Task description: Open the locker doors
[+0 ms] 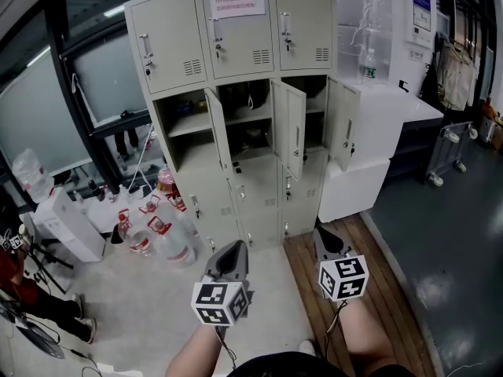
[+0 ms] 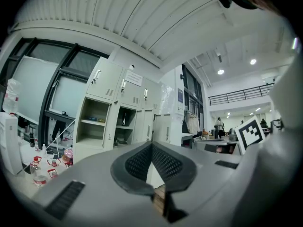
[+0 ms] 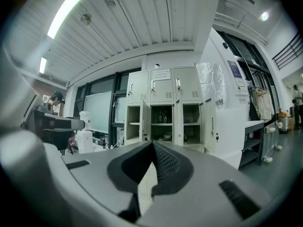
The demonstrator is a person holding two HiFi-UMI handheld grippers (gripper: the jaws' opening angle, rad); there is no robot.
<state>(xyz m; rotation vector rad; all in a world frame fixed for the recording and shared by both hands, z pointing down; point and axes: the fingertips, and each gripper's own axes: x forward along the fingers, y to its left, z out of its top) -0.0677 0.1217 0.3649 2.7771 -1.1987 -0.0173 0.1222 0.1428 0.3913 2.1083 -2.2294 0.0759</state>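
Note:
A pale grey locker cabinet [image 1: 236, 77] stands ahead, three columns wide. Its top-row doors [image 1: 240, 34] are closed. All three second-row doors hang open: the left [image 1: 218, 132], the middle [image 1: 289, 128] and the right [image 1: 344, 124]. The lower doors [image 1: 255, 187] are closed. My left gripper [image 1: 230, 259] and right gripper [image 1: 330, 242] are held low, well back from the cabinet, both shut with nothing between the jaws. In the left gripper view the locker [image 2: 116, 112] lies beyond the closed left gripper [image 2: 152, 144]. The right gripper view shows the locker [image 3: 163, 112] straight ahead of the shut right gripper [image 3: 153, 143].
Several water bottles [image 1: 153, 226] and a white box [image 1: 67, 222] sit on the floor left of the cabinet. A white counter [image 1: 393, 116] with a bottle [image 1: 368, 65] adjoins it on the right. A wooden strip [image 1: 330, 289] runs underfoot. A cart [image 1: 448, 151] stands far right.

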